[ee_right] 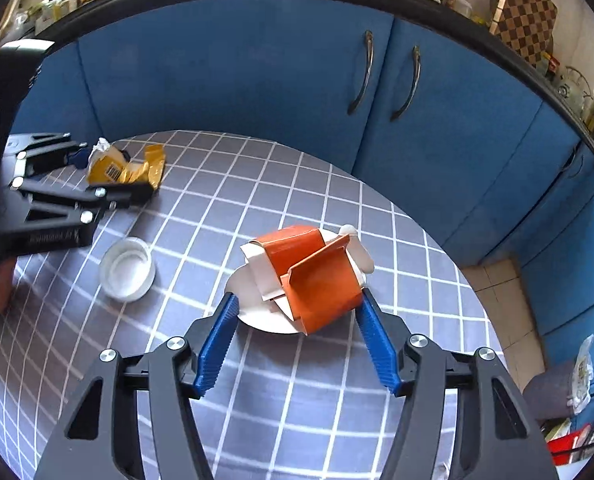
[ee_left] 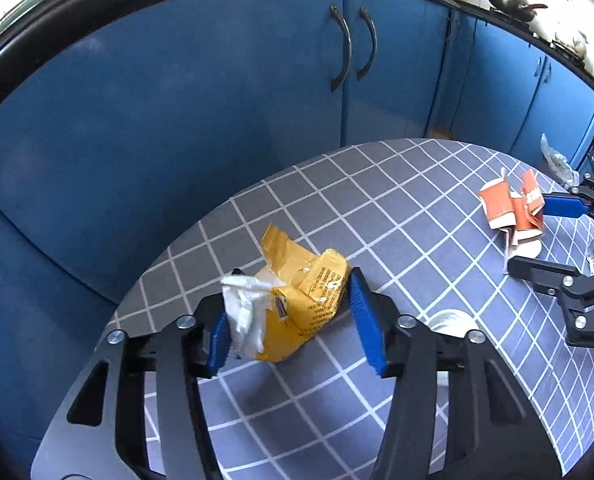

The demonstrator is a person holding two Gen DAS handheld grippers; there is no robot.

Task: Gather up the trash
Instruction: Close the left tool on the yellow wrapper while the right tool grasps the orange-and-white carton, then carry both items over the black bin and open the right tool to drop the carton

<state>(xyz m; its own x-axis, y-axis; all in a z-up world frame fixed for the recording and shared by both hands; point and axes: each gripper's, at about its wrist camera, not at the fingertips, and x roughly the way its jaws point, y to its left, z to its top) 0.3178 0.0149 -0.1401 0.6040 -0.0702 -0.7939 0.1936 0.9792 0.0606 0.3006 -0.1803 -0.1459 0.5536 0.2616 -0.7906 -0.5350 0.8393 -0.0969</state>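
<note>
A crumpled yellow wrapper (ee_left: pixel 301 296) with white plastic stuffed in it lies on the round grey checked table (ee_left: pixel 377 208). My left gripper (ee_left: pixel 293 320) is open, with its blue pads on either side of the wrapper. The wrapper also shows in the right wrist view (ee_right: pixel 125 168) at the far left. A torn orange and white carton (ee_right: pixel 313 280) lies on a white paper disc (ee_right: pixel 253 312). My right gripper (ee_right: pixel 297 336) is open around the carton, and its right pad is near the carton's edge. The carton also shows in the left wrist view (ee_left: pixel 513 212).
A clear plastic lid (ee_right: pixel 127 268) lies on the table between the two grippers. Blue cabinet doors (ee_left: pixel 217 80) curve round behind the table. A grey bin with bags (ee_right: pixel 557 392) stands on the floor at the right.
</note>
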